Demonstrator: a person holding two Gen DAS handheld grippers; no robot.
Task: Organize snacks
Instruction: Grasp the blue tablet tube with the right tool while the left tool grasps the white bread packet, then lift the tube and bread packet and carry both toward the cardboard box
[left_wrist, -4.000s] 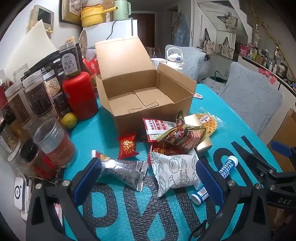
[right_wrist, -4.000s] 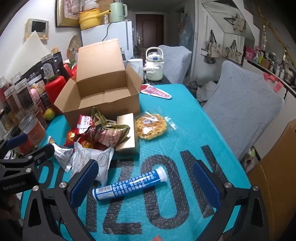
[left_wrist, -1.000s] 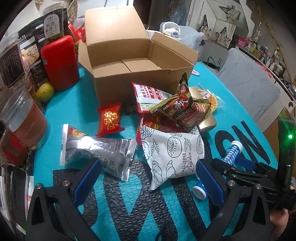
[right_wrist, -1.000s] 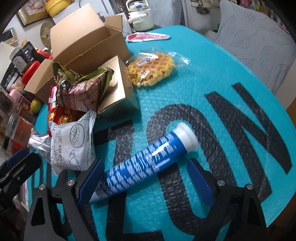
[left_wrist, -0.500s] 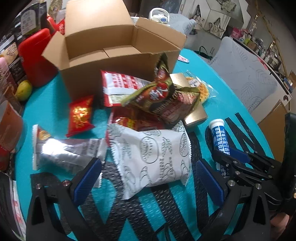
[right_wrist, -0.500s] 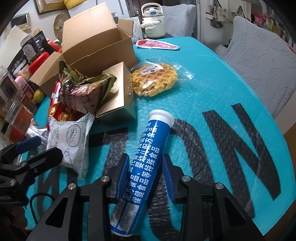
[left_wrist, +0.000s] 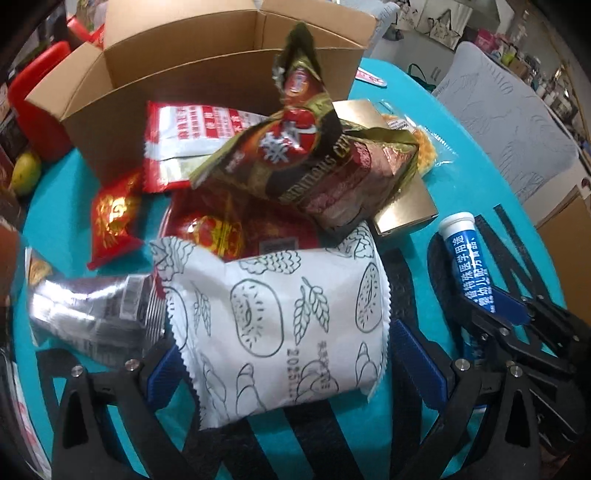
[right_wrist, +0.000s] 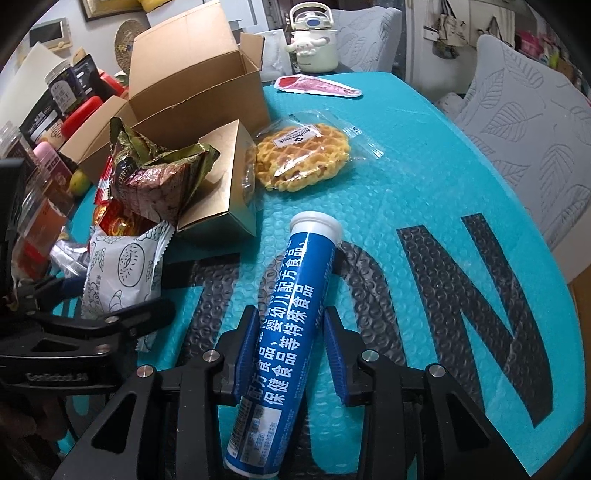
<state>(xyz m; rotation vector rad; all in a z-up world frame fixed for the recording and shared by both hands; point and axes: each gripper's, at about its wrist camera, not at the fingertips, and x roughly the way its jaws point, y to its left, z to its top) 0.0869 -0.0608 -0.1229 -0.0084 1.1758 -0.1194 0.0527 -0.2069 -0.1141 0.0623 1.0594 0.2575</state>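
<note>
On the teal desk mat (right_wrist: 424, 177), near the edge closest to the right wrist camera, lies a blue tube (right_wrist: 284, 332) with a white cap and white printed characters, its capped end pointing away toward the middle of the desk. The right claw (right_wrist: 291, 354) has just been closing and now pinches this tube across its middle, both blue pads pressed on its sides. Just beyond the cap sit a gold box (right_wrist: 218, 177) and a wrapped waffle (right_wrist: 303, 155) in clear film, the waffle touching the box's far side. A crumpled brown and green bag (left_wrist: 310, 162) leans on the gold box, over a red and white packet (left_wrist: 184, 133) and a red packet (left_wrist: 236, 229) partly hidden beneath it. In front of these lies a white pouch (left_wrist: 280, 325) printed with line drawings of bread and wheat, saw-toothed along its sealed edges. The left claw (left_wrist: 284, 365) stands wide apart around the pouch's near end, tilted steeply down, its blue pads at either side and not pressing it. Beside the pouch are a silver foil packet (left_wrist: 92, 314) and a small red sachet (left_wrist: 114, 218). An open cardboard box (left_wrist: 207, 59) stands behind the heap, toward the far side of the desk, with a red canister (left_wrist: 33, 96) and a yellow-green fruit (left_wrist: 24, 171) at its left. A white kettle (right_wrist: 314, 40) stands at the far edge.
</note>
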